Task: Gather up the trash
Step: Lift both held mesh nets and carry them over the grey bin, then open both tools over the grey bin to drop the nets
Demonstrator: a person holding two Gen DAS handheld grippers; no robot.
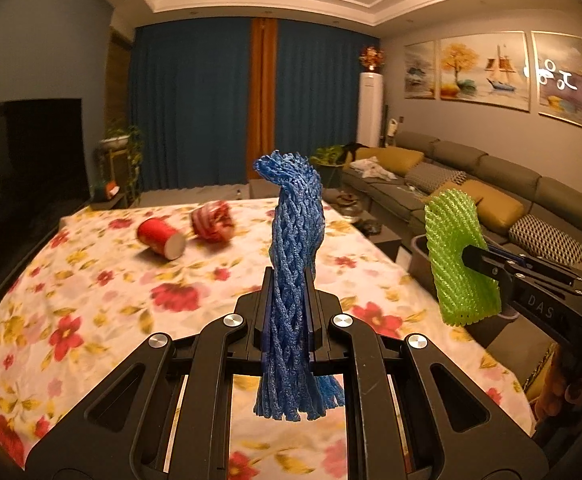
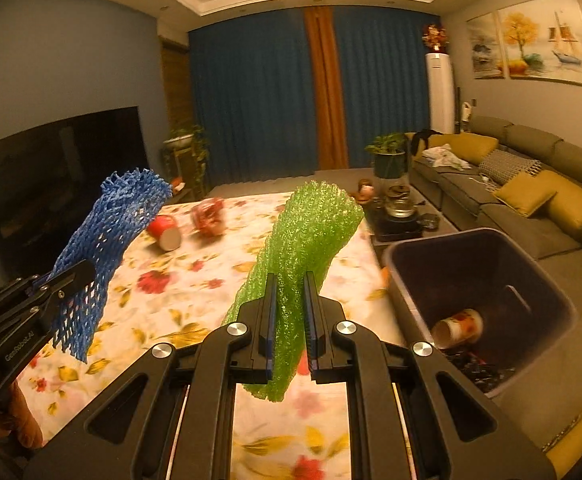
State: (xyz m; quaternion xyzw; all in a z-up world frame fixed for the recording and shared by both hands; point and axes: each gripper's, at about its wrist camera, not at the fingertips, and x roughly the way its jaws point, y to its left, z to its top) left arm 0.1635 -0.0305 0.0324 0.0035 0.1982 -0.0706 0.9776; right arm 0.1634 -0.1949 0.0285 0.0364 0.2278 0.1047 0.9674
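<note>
Carrying two foam nets toward the bin (image 2: 411, 276), landmark for all that follows. Far left of the bin, on the flowered table (image 1: 91, 312): a red cup (image 1: 159, 237) on its side and, just beside it, a crumpled red wrapper (image 1: 212, 221), both uncollected. Nearer, the left gripper (image 1: 289, 304), jaws clenched on a blue net (image 1: 296, 232), lifted clear of the table. Nearer the bin, the right gripper (image 2: 290, 312), jaws clamped on a green net (image 2: 307, 232), hanging just left of the bin's rim, not yet over its mouth. Inside the bin: a flowered cup (image 2: 457, 327) lying on dark scraps. Step in hand, by judgement: transport, mid-task. Next move calls for swinging the green net rightward over the opening and releasing, then the blue net, then returning for cup and wrapper.
</note>
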